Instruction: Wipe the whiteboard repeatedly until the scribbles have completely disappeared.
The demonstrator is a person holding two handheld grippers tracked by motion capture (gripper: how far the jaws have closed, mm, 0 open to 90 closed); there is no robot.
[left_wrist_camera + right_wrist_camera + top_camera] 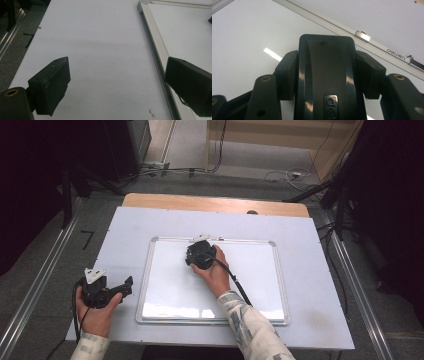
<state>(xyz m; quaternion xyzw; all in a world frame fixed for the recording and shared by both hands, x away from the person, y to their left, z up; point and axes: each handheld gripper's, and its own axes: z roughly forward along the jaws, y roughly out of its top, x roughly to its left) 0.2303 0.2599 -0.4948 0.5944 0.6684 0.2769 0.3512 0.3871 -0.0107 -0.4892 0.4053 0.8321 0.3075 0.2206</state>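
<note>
A white whiteboard (255, 275) with a silver frame lies flat in the middle of the table. My right gripper (197, 254) is over its upper middle, near the top frame. Seen from the right gripper view, that gripper (328, 72) is shut on a black whiteboard eraser (327, 57), with a pad pressed on each long side and the eraser lying on the board (249, 37). My left gripper (125, 287) rests on the table just left of the board, held by a hand. The left gripper view has its jaws (117, 82) wide open with nothing between them, and the board frame (155, 45) beside the right jaw.
A pale sheet (310, 270) covers the table, and a wooden edge (215, 202) shows at the back. Metal hanging clips (362, 36) sit on the board's top frame. Metal rails (40, 285) run along both sides on the floor, with cables (290, 174) and dark stands behind.
</note>
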